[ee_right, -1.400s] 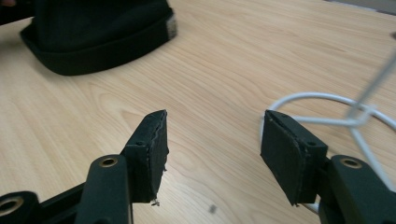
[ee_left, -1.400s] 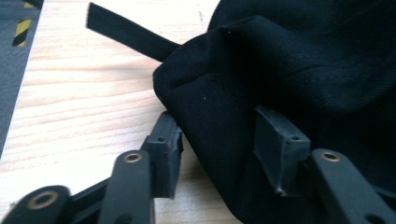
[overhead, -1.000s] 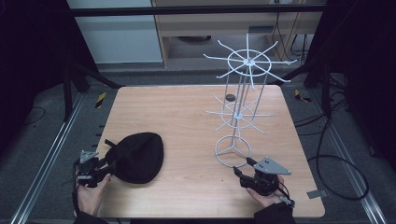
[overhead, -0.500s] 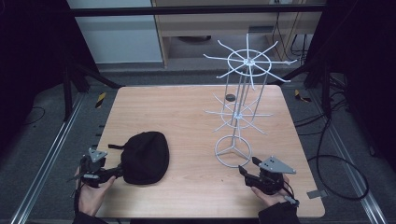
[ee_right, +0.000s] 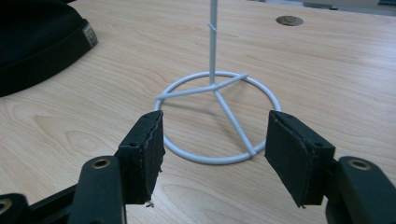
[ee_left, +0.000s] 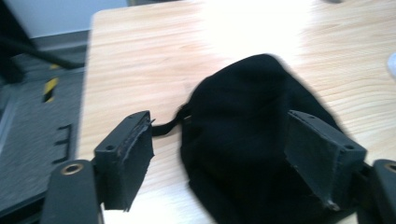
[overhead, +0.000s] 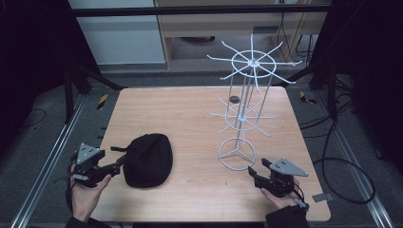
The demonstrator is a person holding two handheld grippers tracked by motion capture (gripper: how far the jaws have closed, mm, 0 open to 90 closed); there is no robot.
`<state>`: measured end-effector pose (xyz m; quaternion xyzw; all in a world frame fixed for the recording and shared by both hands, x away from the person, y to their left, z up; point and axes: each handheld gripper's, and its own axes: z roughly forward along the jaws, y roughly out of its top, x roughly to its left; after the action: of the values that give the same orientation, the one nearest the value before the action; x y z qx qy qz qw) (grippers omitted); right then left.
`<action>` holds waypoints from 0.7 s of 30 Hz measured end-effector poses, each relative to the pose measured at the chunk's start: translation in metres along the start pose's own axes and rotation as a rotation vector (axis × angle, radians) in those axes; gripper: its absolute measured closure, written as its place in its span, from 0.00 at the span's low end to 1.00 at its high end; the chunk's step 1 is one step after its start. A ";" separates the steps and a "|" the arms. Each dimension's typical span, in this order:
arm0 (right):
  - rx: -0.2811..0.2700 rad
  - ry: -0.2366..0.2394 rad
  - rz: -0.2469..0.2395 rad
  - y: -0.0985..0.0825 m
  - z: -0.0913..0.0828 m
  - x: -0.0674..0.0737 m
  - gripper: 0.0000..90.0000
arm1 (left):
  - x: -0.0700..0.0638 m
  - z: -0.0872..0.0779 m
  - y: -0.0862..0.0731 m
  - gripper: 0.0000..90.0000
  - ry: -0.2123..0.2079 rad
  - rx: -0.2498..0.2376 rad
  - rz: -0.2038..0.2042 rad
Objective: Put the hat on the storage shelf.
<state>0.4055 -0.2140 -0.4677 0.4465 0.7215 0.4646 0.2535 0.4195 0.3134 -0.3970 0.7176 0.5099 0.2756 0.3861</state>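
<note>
A: Quick one. Where's the hat?

B: Black knit hat lies flat on the worktop, front-left part, just beside the left gripper. White wire rack stands to its right, apart from it.

A: Jaws?

B: Left ones spread wide, nothing between the pads yet; in the left gripper view the hat sits right ahead of them and partly between. Right gripper is released too, empty, pointing at the rack's ring base, not touching it.

A: How does it handle?

B: My guess: light, soft, floppy. It'll sag and fold when lifted, won't slip much on the padded jaws. Nothing fragile.

A: Grab point?

B: Near edge, the thick rim facing the left gripper. Pinch a fold of the cloth there. A thin strap or tag sticks out at the side, too skinny to trust.

A: The rack?

B: Stiff but looks light and tall, so probably tips easily. Steady the base ring if anything gets hung on the arms.
</note>
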 end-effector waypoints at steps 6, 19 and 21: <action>0.007 -0.015 0.010 0.000 -0.003 -0.008 0.43 | -0.020 0.014 0.018 0.33 -0.067 0.020 0.064; 0.041 -0.027 0.027 -0.003 -0.003 -0.019 0.44 | -0.037 0.062 0.029 0.44 -0.088 0.135 0.122; 0.046 -0.020 0.031 -0.003 -0.003 -0.018 0.44 | -0.033 0.068 0.025 0.45 -0.090 0.166 0.113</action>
<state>0.4109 -0.2317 -0.4700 0.4678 0.7224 0.4473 0.2433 0.4750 0.2591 -0.4140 0.7865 0.4716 0.2212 0.3318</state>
